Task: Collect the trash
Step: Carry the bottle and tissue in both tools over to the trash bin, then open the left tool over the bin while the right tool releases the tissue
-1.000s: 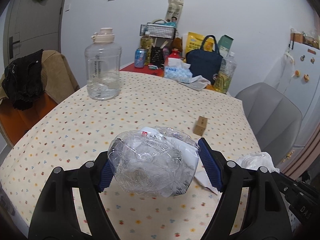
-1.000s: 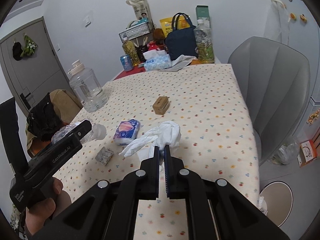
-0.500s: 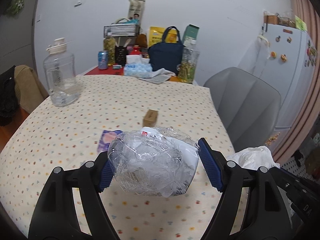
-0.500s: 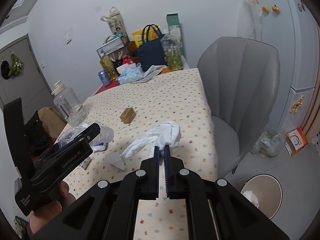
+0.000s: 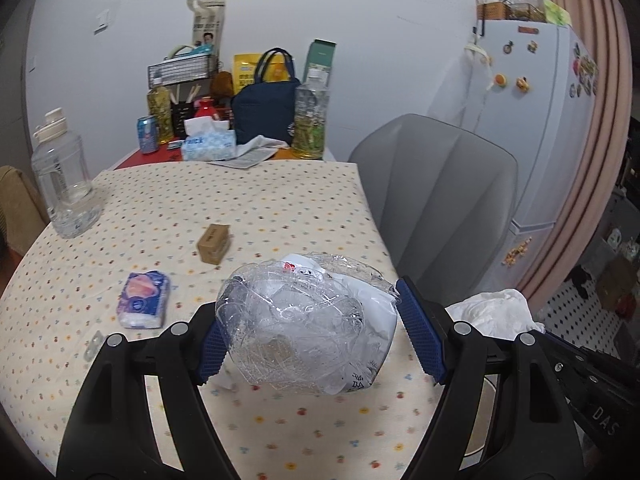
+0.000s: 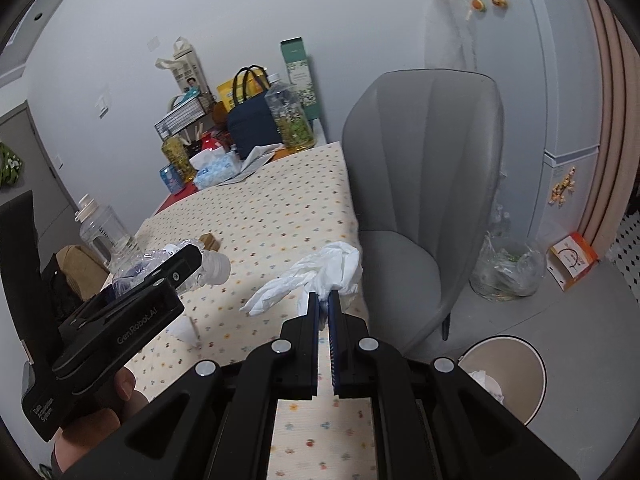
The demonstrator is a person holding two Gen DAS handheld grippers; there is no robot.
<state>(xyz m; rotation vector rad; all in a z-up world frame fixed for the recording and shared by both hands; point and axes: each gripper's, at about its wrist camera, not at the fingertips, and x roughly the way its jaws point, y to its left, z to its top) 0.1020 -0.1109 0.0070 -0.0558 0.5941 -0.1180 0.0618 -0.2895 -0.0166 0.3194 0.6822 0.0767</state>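
Right wrist | grey chair (image 6: 424,184) beside table (image 6: 280,216) | bin (image 6: 506,372) below

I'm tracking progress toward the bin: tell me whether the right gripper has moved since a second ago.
Yes. The right gripper, shut on the white tissue, has swung rightward past the table edge toward the grey chair and the trash bin.

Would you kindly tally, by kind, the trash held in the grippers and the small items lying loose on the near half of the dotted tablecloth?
Crushed bottle, held: 1
White tissue wad, held: 1
Tissue pack: 1
Small brown box: 1
Small foil wrapper: 1
Total: 5
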